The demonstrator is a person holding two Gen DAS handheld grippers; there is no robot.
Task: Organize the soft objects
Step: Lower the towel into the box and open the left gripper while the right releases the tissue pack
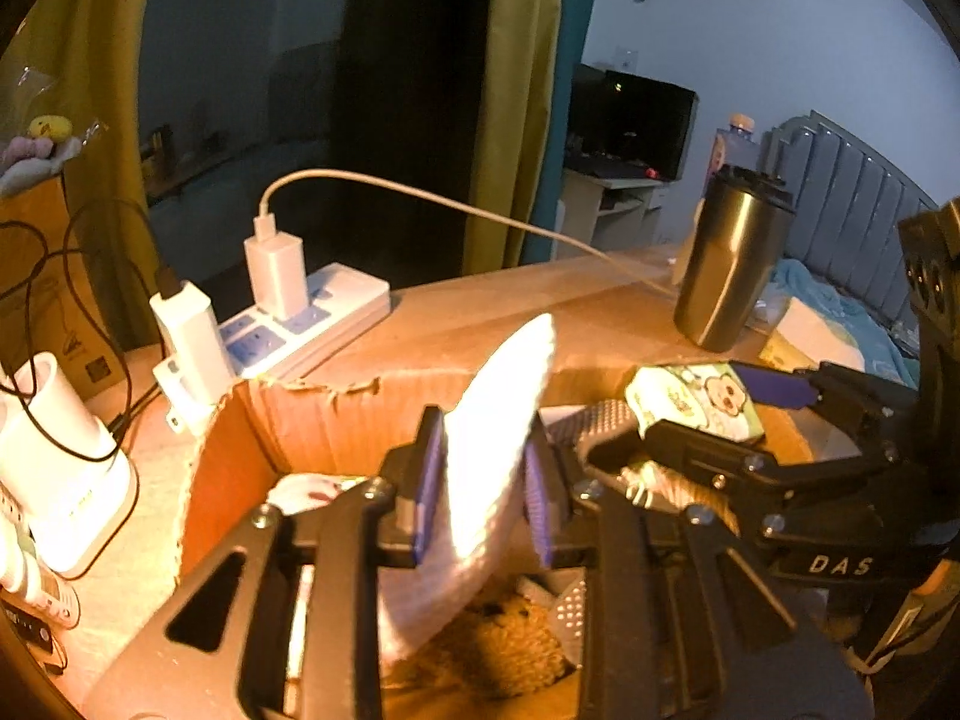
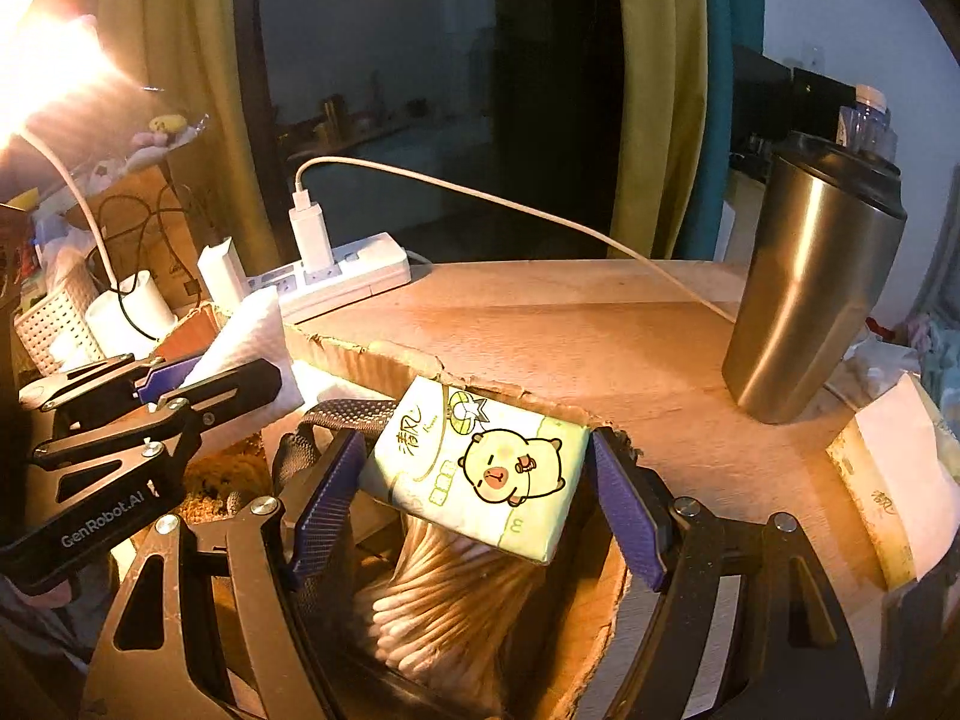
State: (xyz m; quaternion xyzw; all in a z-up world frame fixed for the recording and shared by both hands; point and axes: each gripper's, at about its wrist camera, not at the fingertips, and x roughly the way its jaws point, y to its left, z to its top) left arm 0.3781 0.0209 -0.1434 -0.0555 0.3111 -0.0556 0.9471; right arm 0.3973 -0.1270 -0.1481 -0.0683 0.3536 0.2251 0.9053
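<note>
Left gripper clamped on a white pad, which stands upright between its pads over the open box. Right gripper clamped across the short sides of a tissue pack, tilted above cotton swabs. Both items are judged light and compressible; the pack's film looks slippery, so mid-edge holds suit.

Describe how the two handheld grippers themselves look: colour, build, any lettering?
Both are black metal frames with cut-out slots and silver screws. Each of the fingers carries a ribbed purple pad. The left gripper bears white "GenRobot.AI" lettering on its side; the right gripper shows "DAS". No sleeve or cable of theirs is visible.
</note>
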